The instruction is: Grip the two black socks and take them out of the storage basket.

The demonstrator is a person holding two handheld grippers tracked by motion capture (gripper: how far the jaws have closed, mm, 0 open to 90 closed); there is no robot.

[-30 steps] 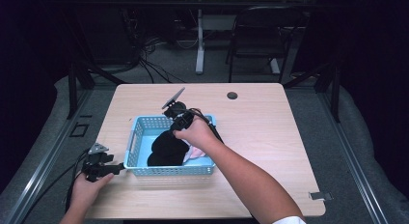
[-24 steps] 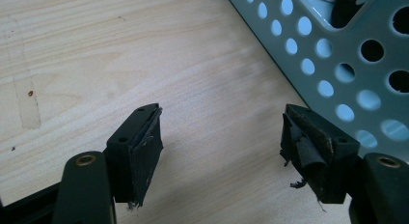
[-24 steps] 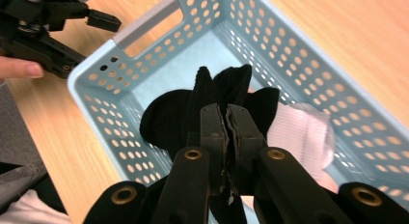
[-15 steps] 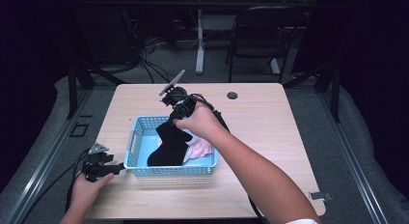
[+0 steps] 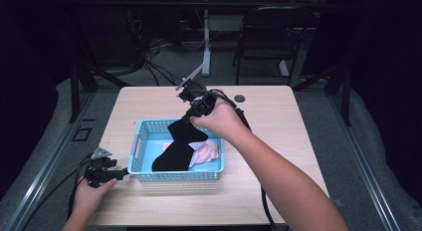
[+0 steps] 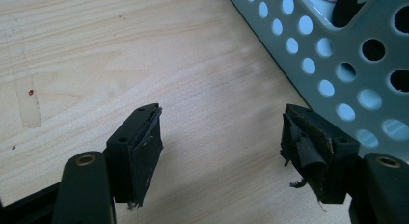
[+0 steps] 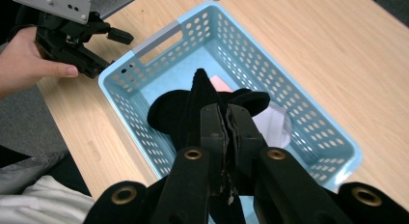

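Hanging limp and dark, black sock [image 5: 181, 141] droops into blue basket [image 5: 141, 141]

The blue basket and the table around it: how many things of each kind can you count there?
Blue basket: 1
Black sock, lifted by the right tool: 1
Pale pink cloth in the basket: 1
Small dark round thing on the table: 1
Hand-held tools, with the left tool: 2
Total: 6

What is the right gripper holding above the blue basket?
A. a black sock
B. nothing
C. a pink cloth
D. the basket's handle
A: the right gripper is shut on the black sock, whose lower end hangs into the blue basket, in the high view.
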